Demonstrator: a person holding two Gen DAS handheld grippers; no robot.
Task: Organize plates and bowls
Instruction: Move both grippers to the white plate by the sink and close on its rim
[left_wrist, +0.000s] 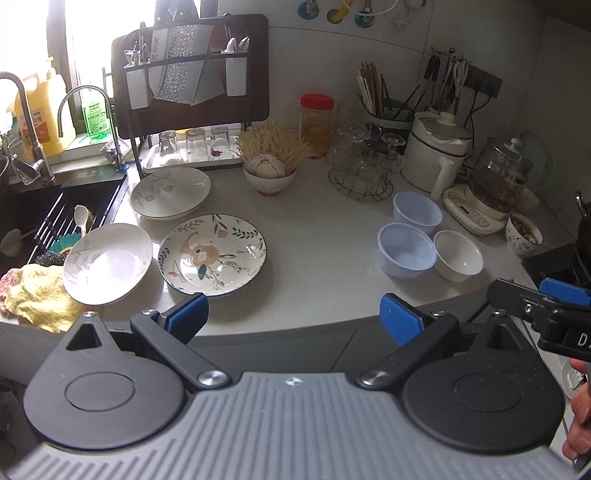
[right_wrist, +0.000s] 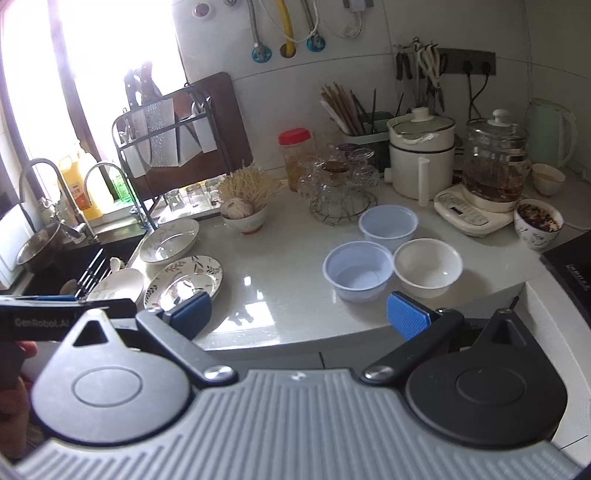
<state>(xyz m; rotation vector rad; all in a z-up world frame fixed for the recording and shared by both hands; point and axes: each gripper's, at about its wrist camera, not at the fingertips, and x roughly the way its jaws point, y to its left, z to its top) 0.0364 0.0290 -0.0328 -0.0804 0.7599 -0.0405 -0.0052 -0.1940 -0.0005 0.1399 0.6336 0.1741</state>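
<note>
Both my grippers, left gripper (left_wrist: 293, 319) and right gripper (right_wrist: 299, 314), gape empty at the counter edge. Floral plate (left_wrist: 212, 254) lies flat ahead-left; bowls (right_wrist: 391, 254) upright ahead-right.

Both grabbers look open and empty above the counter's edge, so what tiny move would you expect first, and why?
Probably the right gripper eases forward toward the near blue bowl. It is open, holds nothing, and that bowl sits closest ahead of it, beside the white bowl and the far blue bowl. The left gripper, also open, faces the floral plate.
</note>
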